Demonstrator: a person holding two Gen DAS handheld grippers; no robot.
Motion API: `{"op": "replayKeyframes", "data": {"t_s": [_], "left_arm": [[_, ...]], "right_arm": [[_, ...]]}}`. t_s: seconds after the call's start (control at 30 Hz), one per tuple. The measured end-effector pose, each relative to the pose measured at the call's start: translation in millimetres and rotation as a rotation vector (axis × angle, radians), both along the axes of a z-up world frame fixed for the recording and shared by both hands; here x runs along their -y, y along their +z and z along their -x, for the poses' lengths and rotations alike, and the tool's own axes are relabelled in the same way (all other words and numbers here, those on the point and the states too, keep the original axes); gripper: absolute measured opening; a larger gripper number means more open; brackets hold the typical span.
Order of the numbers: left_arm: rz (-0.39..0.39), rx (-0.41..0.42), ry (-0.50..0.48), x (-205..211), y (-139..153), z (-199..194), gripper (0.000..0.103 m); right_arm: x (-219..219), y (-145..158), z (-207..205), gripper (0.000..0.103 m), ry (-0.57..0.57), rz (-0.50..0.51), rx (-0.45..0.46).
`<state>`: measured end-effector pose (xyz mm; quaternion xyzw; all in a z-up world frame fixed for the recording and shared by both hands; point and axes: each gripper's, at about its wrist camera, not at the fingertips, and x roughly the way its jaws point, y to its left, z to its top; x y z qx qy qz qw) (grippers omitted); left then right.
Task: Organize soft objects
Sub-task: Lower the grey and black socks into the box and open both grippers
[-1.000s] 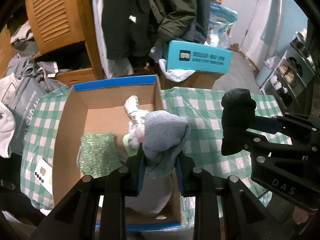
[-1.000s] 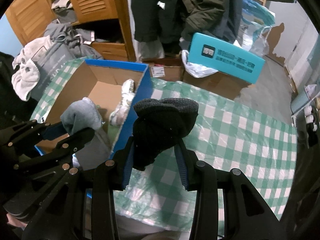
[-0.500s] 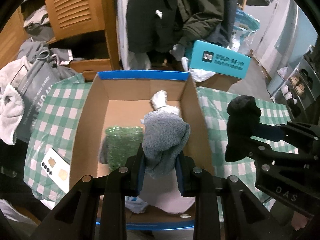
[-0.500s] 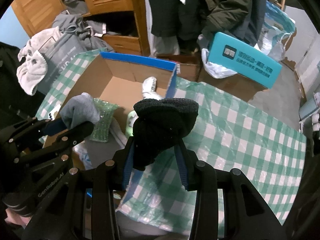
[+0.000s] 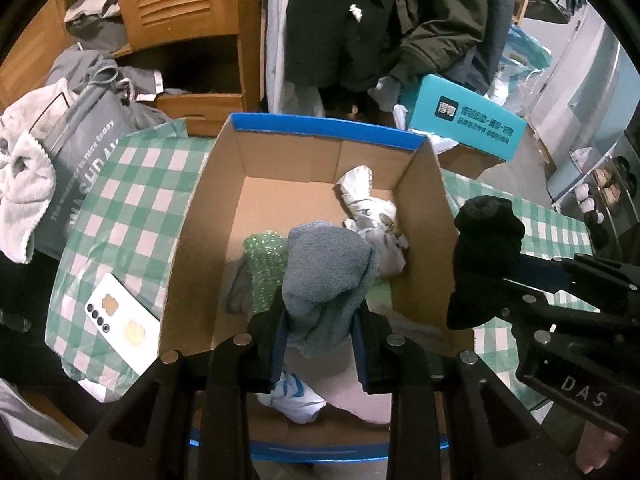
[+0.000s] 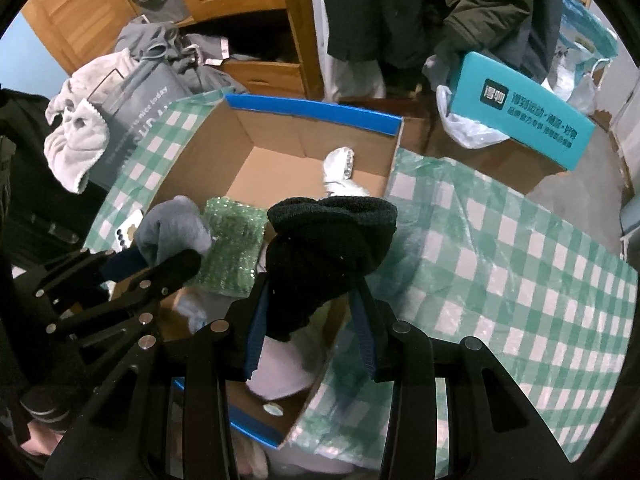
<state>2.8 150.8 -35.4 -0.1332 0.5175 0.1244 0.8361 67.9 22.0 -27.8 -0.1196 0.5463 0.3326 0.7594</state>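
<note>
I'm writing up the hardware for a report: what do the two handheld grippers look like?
Both are matte black frames with silver rivets and blue ribbed pads inside the fingers. The right gripper bears "DAS" lettering; the left gripper shows none. No cables visible.

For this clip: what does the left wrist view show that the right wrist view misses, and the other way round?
Only the left wrist view shows the whole white phone on the checked cloth and the shoe rack at far right. Only the right wrist view shows the broad stretch of checked cloth right of the box. Both show the cardboard box, the green sponge, the left tool shut on the grey sock, and the right tool shut on the black sock.
</note>
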Motion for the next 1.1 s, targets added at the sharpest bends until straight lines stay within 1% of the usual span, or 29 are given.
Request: {"op": "replayKeyframes", "data": {"t_s": [0.1, 0.17, 0.2, 0.23, 0.3, 0.37, 0.5, 0.57, 0.63, 0.77, 0.93, 1.0, 1.03, 1.1], "left_arm": [[0.013, -0.008, 0.016, -4, -4, 0, 0.029], [0.022, -0.014, 0.028, -7, -5, 0, 0.032], [0.024, -0.017, 0.033, -8, -6, 0, 0.036], [0.027, -0.017, 0.037, -9, -6, 0, 0.038], [0.024, -0.02, 0.041, -8, -5, 0, 0.041], [0.02, -0.023, 0.039, -6, -4, 1, 0.049], [0.004, -0.023, 0.03, -3, 0, 2, 0.052], [-0.004, -0.021, 0.019, 0, 4, 4, 0.058], [-0.016, -0.011, 0.009, 4, 9, 6, 0.061], [-0.051, 0.008, -0.021, 13, 23, 10, 0.063], [-0.062, 0.038, -0.055, 22, 36, 12, 0.064], [-0.065, 0.046, -0.067, 27, 41, 12, 0.07], [-0.068, 0.057, -0.072, 29, 43, 13, 0.074], [-0.079, 0.077, -0.08, 34, 48, 14, 0.075]], "right_arm": [[-2, -2, -1, 0.039, -0.003, -0.002, -0.005], [-2, -2, -2, 0.04, -0.004, -0.005, -0.005], [-2, -2, -2, 0.042, -0.007, -0.005, -0.005], [-1, -1, -3, 0.046, -0.011, -0.006, -0.004], [1, 1, -4, 0.049, -0.018, -0.01, 0.002], [4, 4, -5, 0.053, -0.026, -0.016, 0.009], [14, 11, -9, 0.06, -0.053, -0.024, 0.025], [19, 15, -10, 0.064, -0.071, -0.022, 0.037], [23, 18, -9, 0.067, -0.081, -0.016, 0.05], [33, 28, -6, 0.071, -0.086, -0.01, 0.083], [49, 38, -1, 0.072, -0.094, -0.018, 0.118], [55, 41, 1, 0.072, -0.095, -0.021, 0.126], [58, 43, 1, 0.072, -0.095, -0.02, 0.131], [64, 47, 3, 0.072, -0.099, -0.02, 0.145]]}}
